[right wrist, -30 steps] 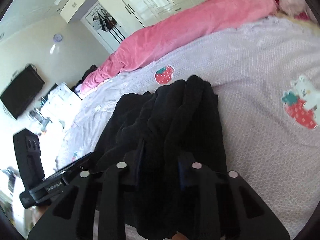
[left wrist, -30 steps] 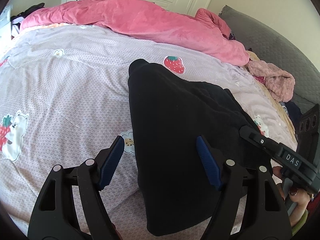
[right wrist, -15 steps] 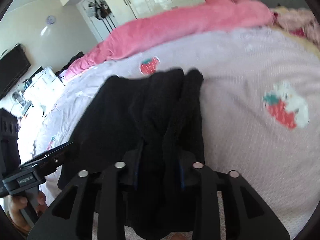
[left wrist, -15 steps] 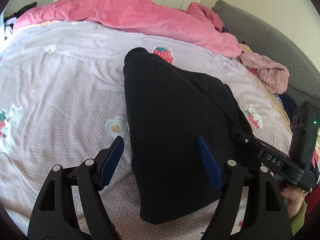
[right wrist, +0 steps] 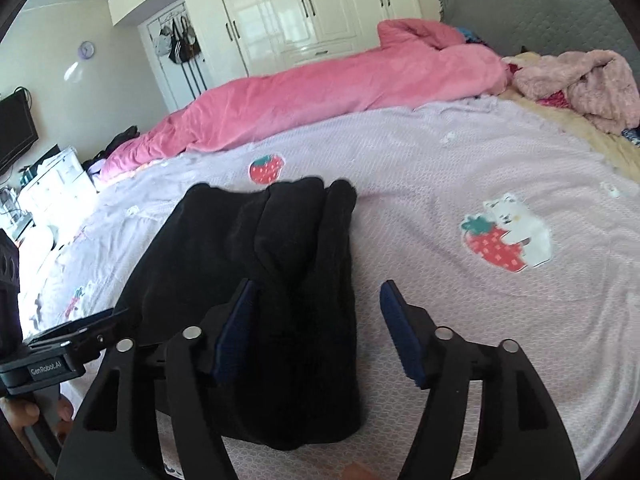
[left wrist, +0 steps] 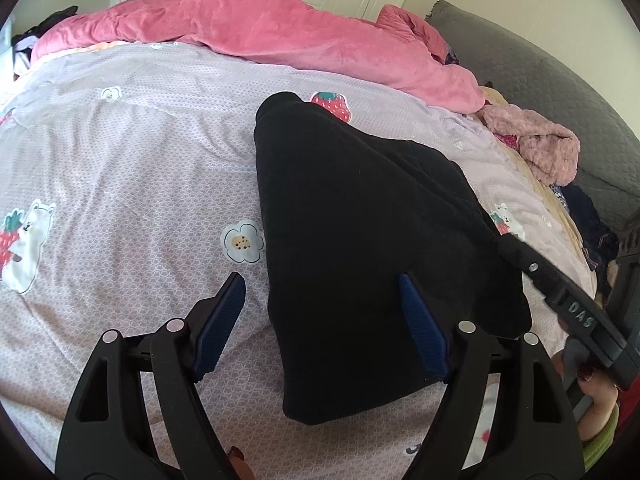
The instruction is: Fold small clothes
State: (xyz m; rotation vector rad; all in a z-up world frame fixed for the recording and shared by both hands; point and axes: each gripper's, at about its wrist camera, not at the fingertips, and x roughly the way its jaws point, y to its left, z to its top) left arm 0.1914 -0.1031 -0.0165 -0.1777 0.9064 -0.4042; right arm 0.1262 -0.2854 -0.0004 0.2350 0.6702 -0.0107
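A black garment (left wrist: 360,220) lies folded in a long shape on the lilac printed bedsheet (left wrist: 120,184). My left gripper (left wrist: 320,280) hovers open over its near end, one blue pad over the sheet, the other over the cloth, neither pressing. In the right wrist view the same garment (right wrist: 280,248) shows several thick folds. My right gripper (right wrist: 318,284) is over its near right edge with its jaws opening; the cloth lies partly between them and the pads (right wrist: 400,332) do not touch it. The right gripper's body (left wrist: 568,304) appears at the left view's right edge.
A pink duvet (right wrist: 340,92) runs along the far side of the bed. A fluffy pink garment (right wrist: 580,80) and dark clothes (left wrist: 592,224) lie by the grey headboard (left wrist: 520,64). White wardrobes (right wrist: 300,4) stand behind. A hand holds the left gripper (right wrist: 52,364).
My right gripper was shut on the garment's folds; its jaws have now spread and let the cloth go, and the view has swung level. My left gripper stayed open over the garment.
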